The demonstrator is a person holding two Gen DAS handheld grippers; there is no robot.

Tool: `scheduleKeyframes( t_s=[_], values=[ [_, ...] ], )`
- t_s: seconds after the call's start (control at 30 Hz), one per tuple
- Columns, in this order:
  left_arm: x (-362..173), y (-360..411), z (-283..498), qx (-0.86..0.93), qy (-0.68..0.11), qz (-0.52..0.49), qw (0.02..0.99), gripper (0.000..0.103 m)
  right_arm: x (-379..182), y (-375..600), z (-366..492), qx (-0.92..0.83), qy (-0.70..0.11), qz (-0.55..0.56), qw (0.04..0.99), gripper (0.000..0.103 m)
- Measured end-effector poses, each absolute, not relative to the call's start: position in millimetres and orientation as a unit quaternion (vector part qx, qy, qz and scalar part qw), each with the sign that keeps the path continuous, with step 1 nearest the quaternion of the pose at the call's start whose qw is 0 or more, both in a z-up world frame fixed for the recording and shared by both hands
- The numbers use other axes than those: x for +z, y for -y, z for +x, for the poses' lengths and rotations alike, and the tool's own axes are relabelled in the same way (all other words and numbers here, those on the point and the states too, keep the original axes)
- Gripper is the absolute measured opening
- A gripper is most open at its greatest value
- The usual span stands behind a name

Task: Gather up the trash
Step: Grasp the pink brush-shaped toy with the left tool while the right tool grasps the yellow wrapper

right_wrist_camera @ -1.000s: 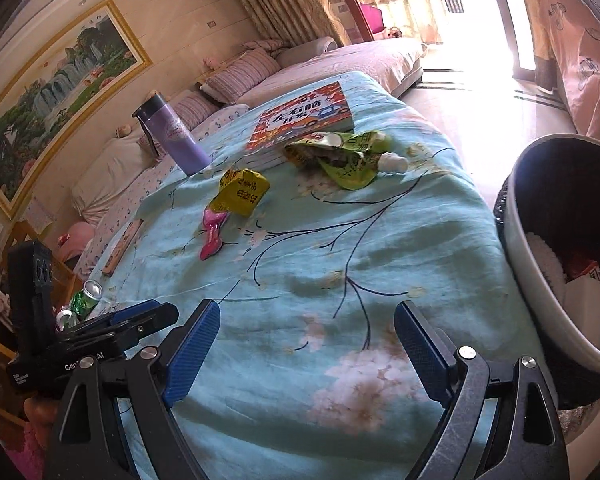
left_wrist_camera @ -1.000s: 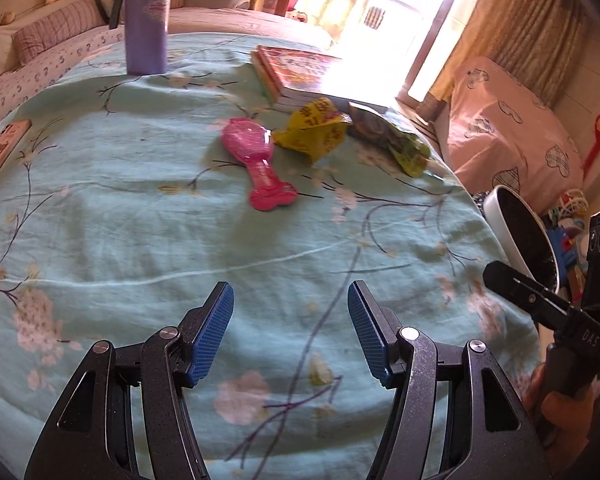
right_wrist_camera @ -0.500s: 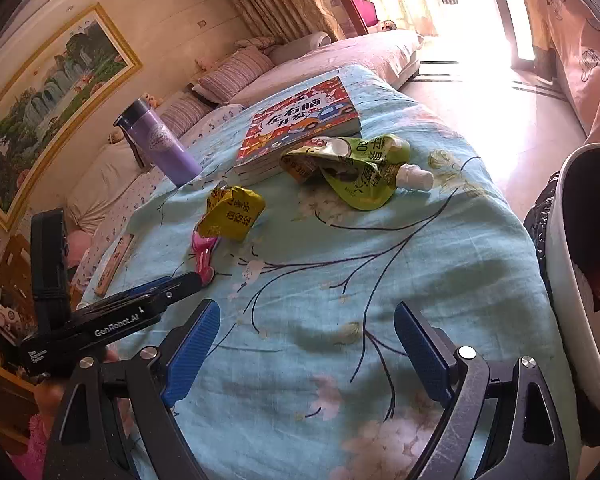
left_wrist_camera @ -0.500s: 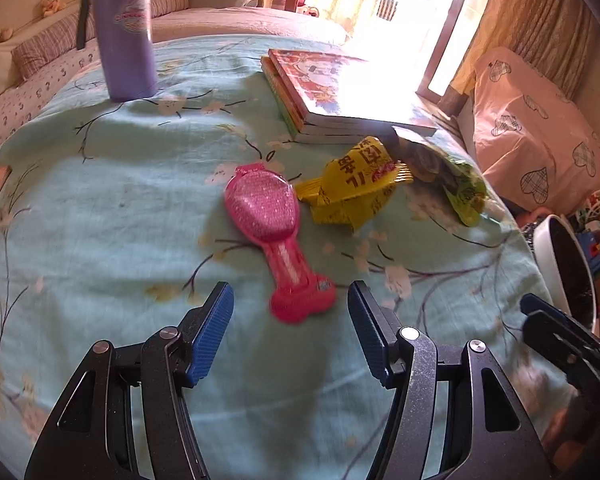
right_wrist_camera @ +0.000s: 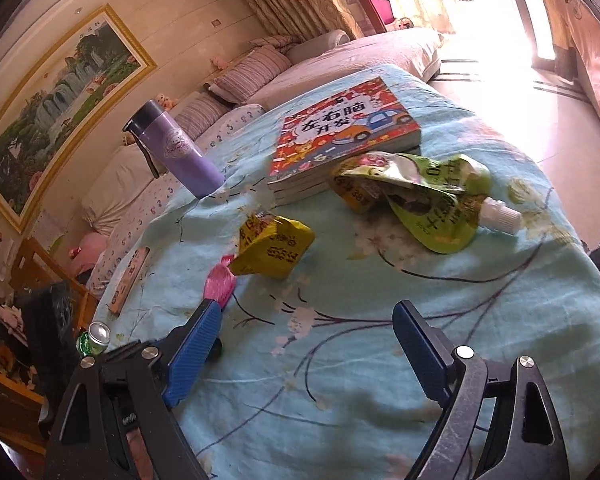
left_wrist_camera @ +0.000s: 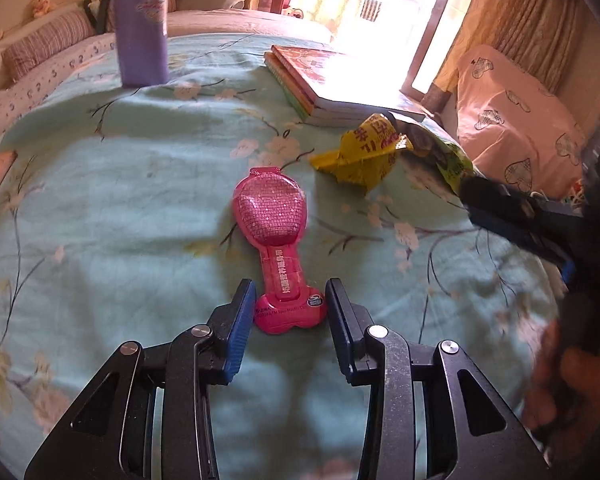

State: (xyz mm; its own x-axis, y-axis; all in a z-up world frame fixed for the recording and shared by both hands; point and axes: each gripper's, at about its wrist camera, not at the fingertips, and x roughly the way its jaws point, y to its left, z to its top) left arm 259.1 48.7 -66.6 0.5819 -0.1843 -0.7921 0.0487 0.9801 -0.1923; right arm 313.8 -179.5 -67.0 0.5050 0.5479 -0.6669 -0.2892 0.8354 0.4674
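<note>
A pink plastic toy package (left_wrist_camera: 274,240) lies flat on the light-blue flowered cloth. My left gripper (left_wrist_camera: 290,300) is open, its blue pads on either side of the package's near end, not closed on it. A crumpled yellow wrapper (left_wrist_camera: 364,152) lies just beyond to the right; it also shows in the right wrist view (right_wrist_camera: 274,246). A green spouted pouch (right_wrist_camera: 428,196) lies next to the books. My right gripper (right_wrist_camera: 306,328) is open and empty above the cloth, short of the wrapper and pouch.
A purple bottle (left_wrist_camera: 142,24) stands at the back of the table. A stack of books (right_wrist_camera: 340,140) lies behind the pouch. A thin wooden-edged item (right_wrist_camera: 130,280) lies at the left edge. A green can (right_wrist_camera: 92,340) sits lower left. A sofa lies beyond.
My left gripper has moved forward across the cloth until its pads flank the pink package's near end, and its opening has narrowed. My right gripper has moved forward toward the wrappers; the bin has left its view.
</note>
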Motion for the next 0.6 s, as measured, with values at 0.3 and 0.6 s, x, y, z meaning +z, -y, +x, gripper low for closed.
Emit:
scheduleKeyframes(
  t_s=[0.3,0.6],
  values=[
    [-69.2,-62.1,233.3,-0.061,-0.447,-0.089,0.888,0.035,-75.4,134.4,357.6,0.251,-0.439,0.144,0.851,0.089],
    [-65.8,-53.8,230.1,-0.076,-0.443,-0.095,0.888,0.035,-78.1,140.8,345.8,0.249,-0.441,0.134,0.852,0.027]
  ],
)
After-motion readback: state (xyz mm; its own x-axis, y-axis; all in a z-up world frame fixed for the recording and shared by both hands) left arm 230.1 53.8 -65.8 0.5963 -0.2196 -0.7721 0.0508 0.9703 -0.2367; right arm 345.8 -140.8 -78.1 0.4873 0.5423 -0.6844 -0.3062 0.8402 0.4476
